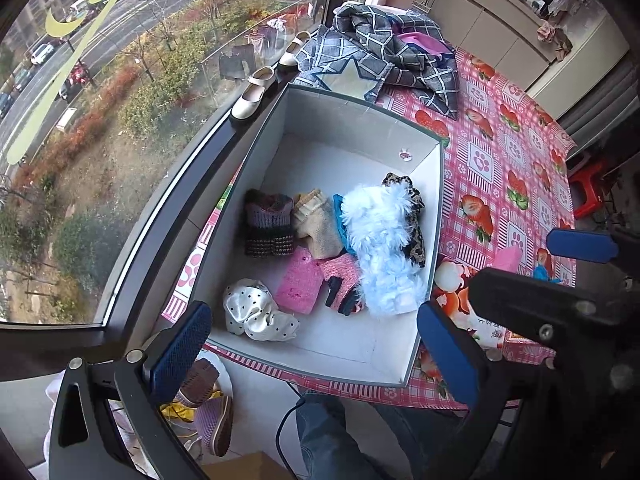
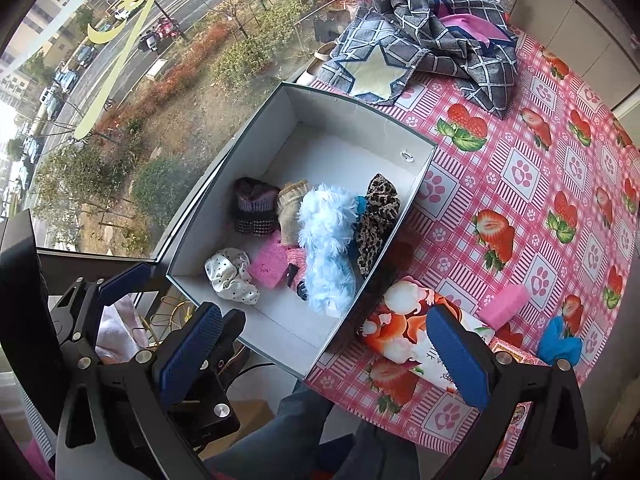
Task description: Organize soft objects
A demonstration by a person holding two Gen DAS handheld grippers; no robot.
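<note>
A white cardboard box [image 1: 360, 116] [image 2: 348, 118] stands on the table by the window. It holds several soft items: a fluffy light-blue piece [image 1: 384, 248] [image 2: 326, 240], a pink sponge [image 1: 300, 282] [image 2: 269, 264], a white polka-dot scrunchie [image 1: 256, 312] [image 2: 230, 276], a leopard-print cloth [image 2: 376, 220] and knitted pieces [image 1: 270, 224]. Outside the box lie a tissue pack [image 2: 404, 332], a second pink sponge [image 2: 504, 306] and a blue item [image 2: 560, 340]. My left gripper [image 1: 316, 352] is open and empty above the box's near edge. My right gripper [image 2: 324, 360] is open and empty, near the tissue pack.
A pink strawberry-print tablecloth [image 2: 520, 184] covers the table. A grey checked garment [image 1: 384, 52] [image 2: 432, 44] is heaped at the far end. Two cream shoes [image 1: 256, 92] sit on the window sill. A red stool [image 1: 588, 196] stands beyond the table's right edge.
</note>
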